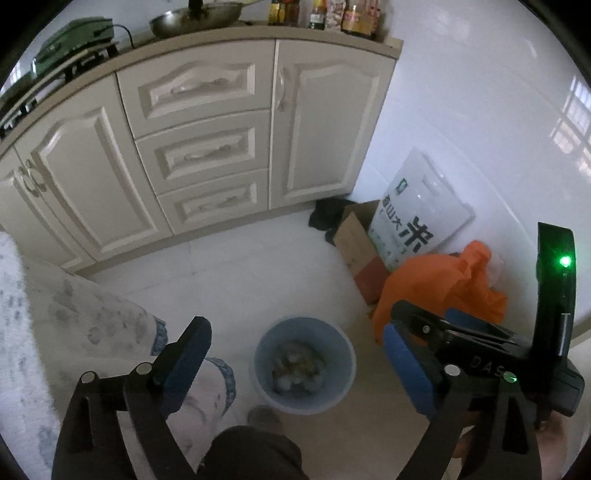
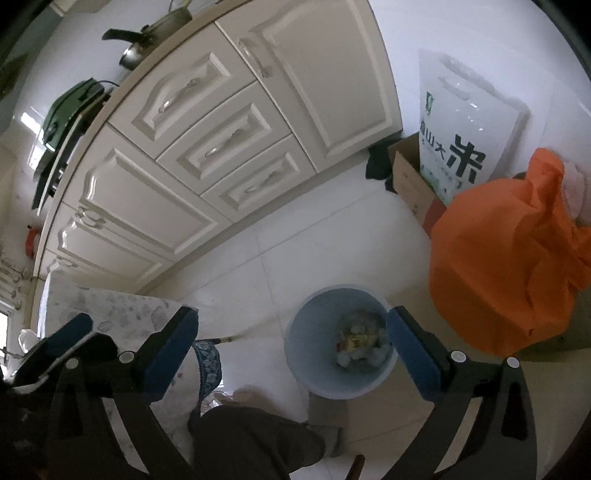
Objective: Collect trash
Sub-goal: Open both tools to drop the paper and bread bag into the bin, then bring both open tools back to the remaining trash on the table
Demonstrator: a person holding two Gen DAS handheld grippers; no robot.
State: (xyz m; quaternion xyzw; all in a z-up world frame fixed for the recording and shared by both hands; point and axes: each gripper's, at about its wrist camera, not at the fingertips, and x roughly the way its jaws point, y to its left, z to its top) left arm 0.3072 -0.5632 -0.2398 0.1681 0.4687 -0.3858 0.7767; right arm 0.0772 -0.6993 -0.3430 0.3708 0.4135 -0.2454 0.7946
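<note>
- Filling most of both views, the cream kitchen cabinet point(image 1: 207, 147) runs along the white tiled floor point(image 1: 236, 273), with drawers in the middle and doors either side.
- On the surface point(image 1: 332, 35) above it sit a metal wok point(image 1: 195, 16), a green appliance point(image 1: 74, 40) and a row of bottles point(image 1: 325, 14).
- A white patterned cloth point(image 1: 74, 325) with a blue trim hangs at the left, close to the person's dark trouser leg point(image 1: 251, 454).
- In the corner by the wall, an orange plastic bag point(image 2: 509, 266) slumps in front of a white rice sack point(image 2: 465, 125) that leans against the wall, with a brown cardboard box point(image 2: 410, 181) just beside them.
- The blue trash bin point(image 1: 304, 363) stands on the floor near the orange bag, holding crumpled scraps of trash point(image 2: 364, 343) at its bottom.
- The left gripper point(image 1: 299, 365) is spread wide with nothing between its blue pads point(image 1: 184, 362); the bin lies below it, framed right in the gap.
- The right gripper point(image 2: 291, 350) is likewise spread wide and carries nothing; the bin sits below, towards its right-hand pad, whose tip overlaps the bin's rim in the view.
- Both grippers tilt steeply downward over the bin, the two side by side, neither touching it.
</note>
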